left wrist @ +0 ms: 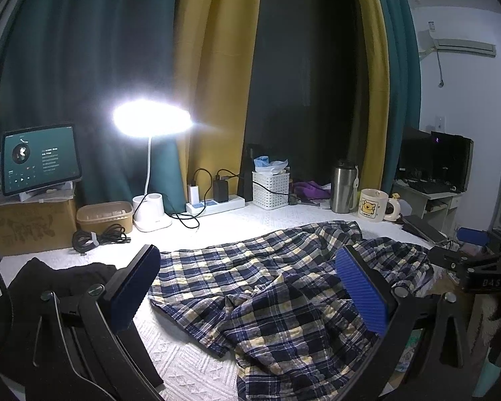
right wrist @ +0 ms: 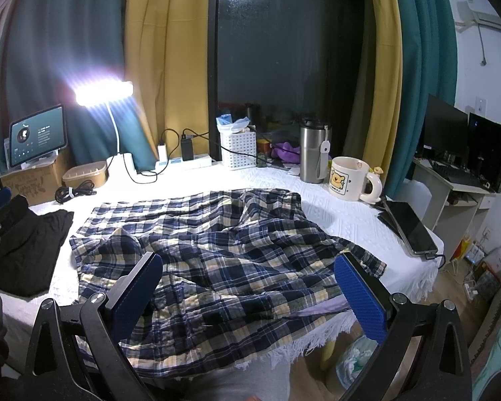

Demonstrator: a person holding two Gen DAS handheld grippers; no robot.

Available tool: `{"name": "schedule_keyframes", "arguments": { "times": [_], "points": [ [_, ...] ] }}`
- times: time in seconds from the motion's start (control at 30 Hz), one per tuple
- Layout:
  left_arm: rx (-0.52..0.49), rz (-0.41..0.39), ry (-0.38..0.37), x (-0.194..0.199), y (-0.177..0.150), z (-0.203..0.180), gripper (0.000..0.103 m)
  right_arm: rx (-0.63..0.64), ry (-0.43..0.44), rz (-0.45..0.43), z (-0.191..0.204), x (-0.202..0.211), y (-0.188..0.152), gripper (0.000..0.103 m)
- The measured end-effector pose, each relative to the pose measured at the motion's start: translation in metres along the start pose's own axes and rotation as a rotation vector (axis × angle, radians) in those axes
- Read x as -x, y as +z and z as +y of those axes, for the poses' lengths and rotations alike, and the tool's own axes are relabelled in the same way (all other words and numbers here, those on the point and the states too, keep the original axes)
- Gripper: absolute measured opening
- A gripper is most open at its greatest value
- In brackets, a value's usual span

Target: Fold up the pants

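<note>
Left gripper [left wrist: 247, 287]: jaws spread wide, nothing between the blue pads; it hangs over the plaid pants near the table's front edge.
Right gripper [right wrist: 247, 292]: likewise wide apart and empty, poised above the front edge, where the cloth spills over.
Plaid pants [right wrist: 217, 250]: navy, cream and yellow check, crumpled and unfolded across the middle of the table; one part droops over the front edge.
Table [right wrist: 337, 220]: white textured cover, fringed at the front.
Black garment [right wrist: 33, 250]: flat by the left edge, just beside the pants.
Phone [right wrist: 410, 230]: dark slab at the right edge.
Cartoon mug [right wrist: 349, 178]: right rear, next to a steel tumbler [right wrist: 312, 153].
White basket [right wrist: 238, 148]: back edge, centre; a power strip [right wrist: 186, 163] with chargers to its left.
Desk lamp [right wrist: 103, 92]: lit, back left.
Tablet [right wrist: 38, 135]: far left corner, screen on, propped on a cardboard box [right wrist: 33, 180].
</note>
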State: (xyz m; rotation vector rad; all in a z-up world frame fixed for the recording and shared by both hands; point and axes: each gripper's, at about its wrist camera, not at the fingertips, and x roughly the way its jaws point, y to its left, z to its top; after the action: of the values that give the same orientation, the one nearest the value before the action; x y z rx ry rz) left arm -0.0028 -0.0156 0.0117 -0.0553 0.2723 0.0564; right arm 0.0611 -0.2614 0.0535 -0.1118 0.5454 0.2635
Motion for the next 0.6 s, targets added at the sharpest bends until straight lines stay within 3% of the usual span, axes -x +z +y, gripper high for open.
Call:
{"name": "schedule_keyframes", "arguments": {
  "times": [0.6],
  "points": [
    [0.001, -0.006, 0.001, -0.0004, 0.0013, 0.0007, 0.103, 0.001, -0.001, 0.0, -0.0001, -0.0016, -0.0022, 0.103]
  ]
}}
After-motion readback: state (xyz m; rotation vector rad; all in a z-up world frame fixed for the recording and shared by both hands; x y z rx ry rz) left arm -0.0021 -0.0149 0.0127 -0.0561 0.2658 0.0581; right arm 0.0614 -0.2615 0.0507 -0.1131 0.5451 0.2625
